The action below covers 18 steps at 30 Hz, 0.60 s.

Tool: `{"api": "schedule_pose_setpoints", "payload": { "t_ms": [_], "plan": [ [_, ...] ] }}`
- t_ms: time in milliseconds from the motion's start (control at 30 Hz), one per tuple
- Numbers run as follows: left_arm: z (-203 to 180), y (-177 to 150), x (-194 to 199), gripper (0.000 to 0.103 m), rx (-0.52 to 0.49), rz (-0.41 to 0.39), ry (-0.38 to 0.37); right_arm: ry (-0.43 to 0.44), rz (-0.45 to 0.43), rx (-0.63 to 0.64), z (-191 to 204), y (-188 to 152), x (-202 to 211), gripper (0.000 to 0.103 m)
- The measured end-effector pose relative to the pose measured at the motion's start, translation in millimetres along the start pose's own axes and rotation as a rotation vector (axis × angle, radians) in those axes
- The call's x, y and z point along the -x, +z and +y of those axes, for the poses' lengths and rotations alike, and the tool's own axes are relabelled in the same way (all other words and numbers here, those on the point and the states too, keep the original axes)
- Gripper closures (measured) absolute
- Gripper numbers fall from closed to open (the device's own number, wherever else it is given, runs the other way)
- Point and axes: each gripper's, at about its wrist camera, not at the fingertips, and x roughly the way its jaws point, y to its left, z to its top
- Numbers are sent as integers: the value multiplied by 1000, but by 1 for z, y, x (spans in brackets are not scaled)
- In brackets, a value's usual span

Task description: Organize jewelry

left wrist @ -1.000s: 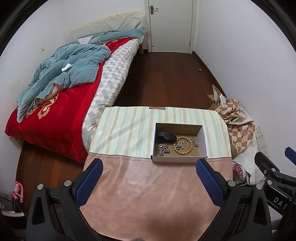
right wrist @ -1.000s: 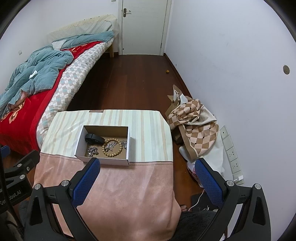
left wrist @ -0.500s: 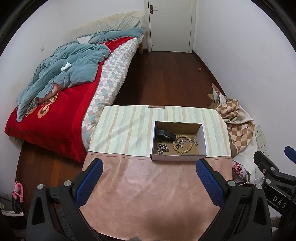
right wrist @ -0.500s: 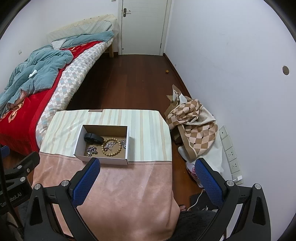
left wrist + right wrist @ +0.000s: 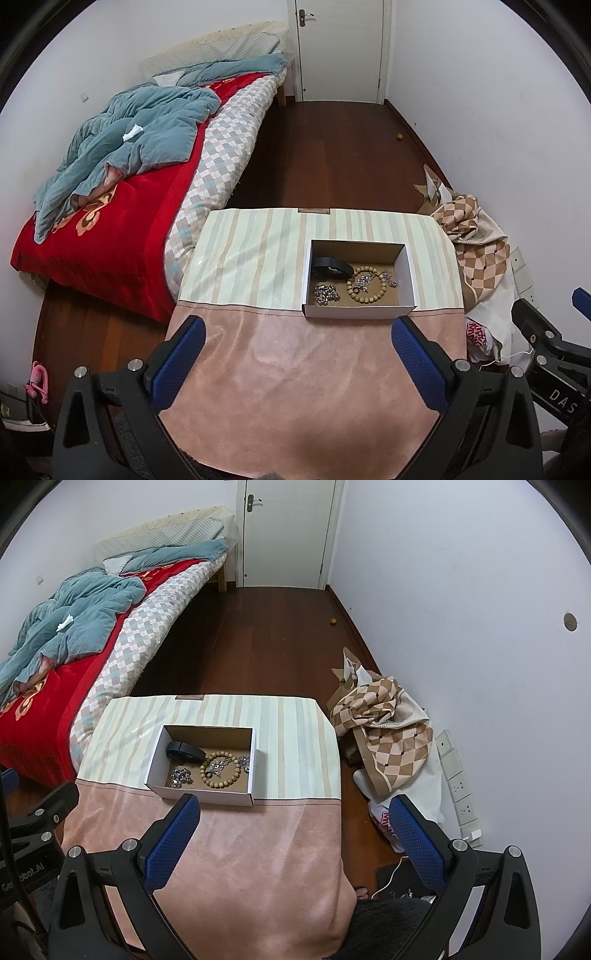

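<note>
At centre right of the left wrist frame, the white cardboard box (image 5: 360, 311) holds a wooden bead bracelet (image 5: 367, 283), black band (image 5: 332, 266) and silver chains (image 5: 325, 294), apparently gathered for sorting, while left gripper (image 5: 297, 363) and right gripper (image 5: 291, 840) hover spread wide, empty, well short of it.

Even, soft indoor light; no hard shadows. Faint sheen on the striped cream cloth covering the tabletop (image 5: 258, 254) and on the dark wooden floor (image 5: 266, 635). Strong fisheye bending at edges, black vignette in corners. Focus sharp mid-frame; white cardboard box (image 5: 358, 312) interior shaded along its far wall.
</note>
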Motion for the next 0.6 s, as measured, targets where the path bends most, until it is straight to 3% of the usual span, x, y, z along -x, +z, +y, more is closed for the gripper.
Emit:
{"api": "schedule_pose_setpoints", "payload": {
  "t_ms": [600],
  "plan": [
    [6, 0, 3, 0, -8, -6, 1, 6, -4, 4, -3, 3, 4, 0]
  ]
}}
